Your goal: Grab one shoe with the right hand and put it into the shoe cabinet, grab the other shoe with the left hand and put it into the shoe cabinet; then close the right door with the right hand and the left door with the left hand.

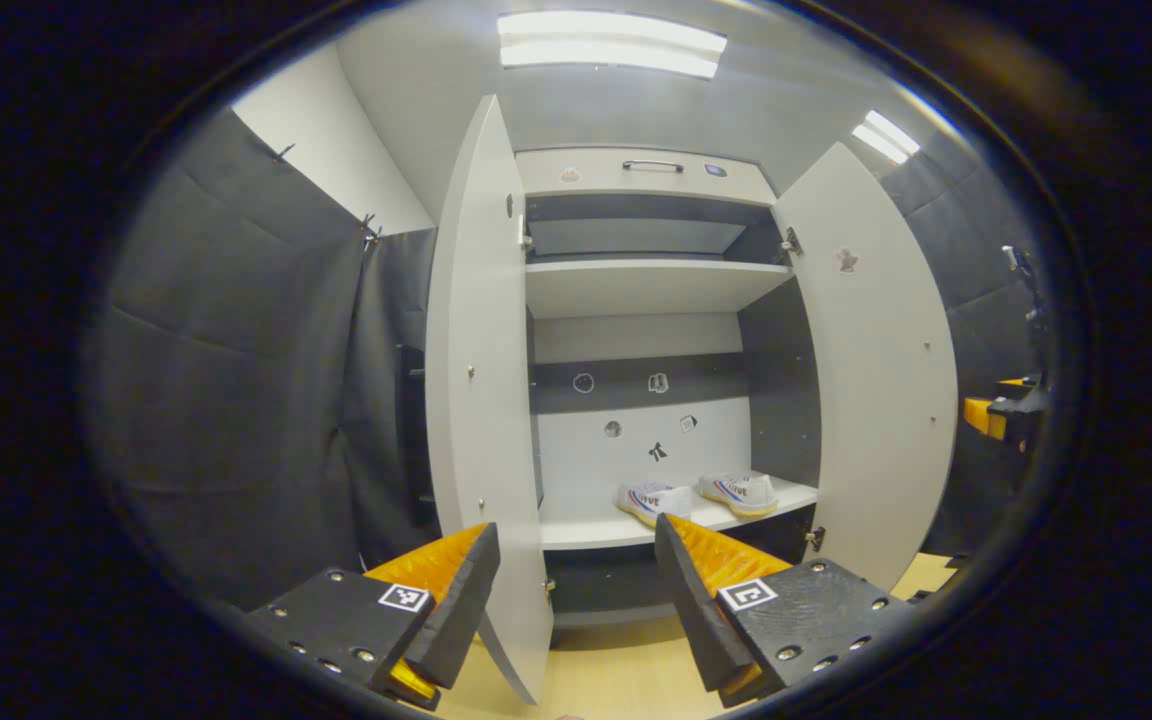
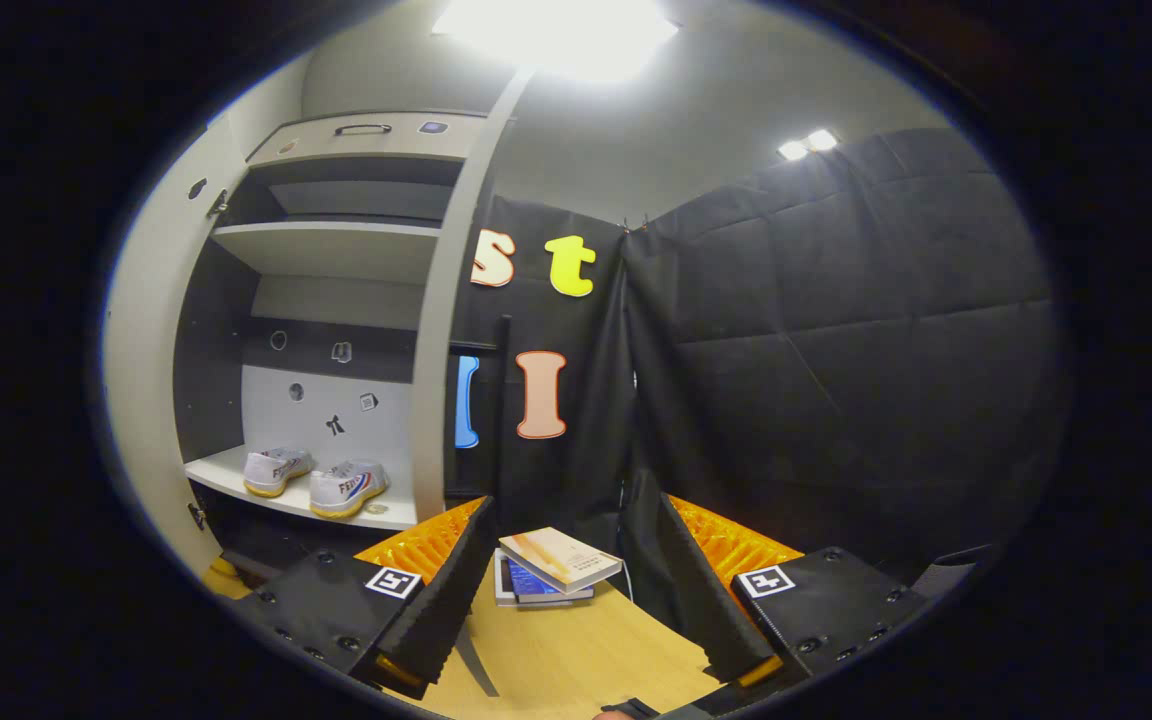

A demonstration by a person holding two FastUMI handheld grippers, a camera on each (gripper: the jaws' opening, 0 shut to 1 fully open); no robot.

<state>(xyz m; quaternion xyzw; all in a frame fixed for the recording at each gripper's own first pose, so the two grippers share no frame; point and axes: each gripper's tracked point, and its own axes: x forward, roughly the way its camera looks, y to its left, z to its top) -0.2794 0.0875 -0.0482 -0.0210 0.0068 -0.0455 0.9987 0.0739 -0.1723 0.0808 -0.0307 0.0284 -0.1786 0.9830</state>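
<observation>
Shoes (image 1: pixel 698 496), white with striped sides, sit paired on cabinet shelf (image 1: pixel 576 528); both tools gape wide, holding nothing

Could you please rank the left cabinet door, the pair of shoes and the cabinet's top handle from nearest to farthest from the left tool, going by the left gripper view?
1. Left cabinet door: open, its lower edge between the left tool fingers.
2. Shoes: side by side on the lower shelf, right of centre.
3. Top handle: on the panel at the cabinet's top.
</observation>
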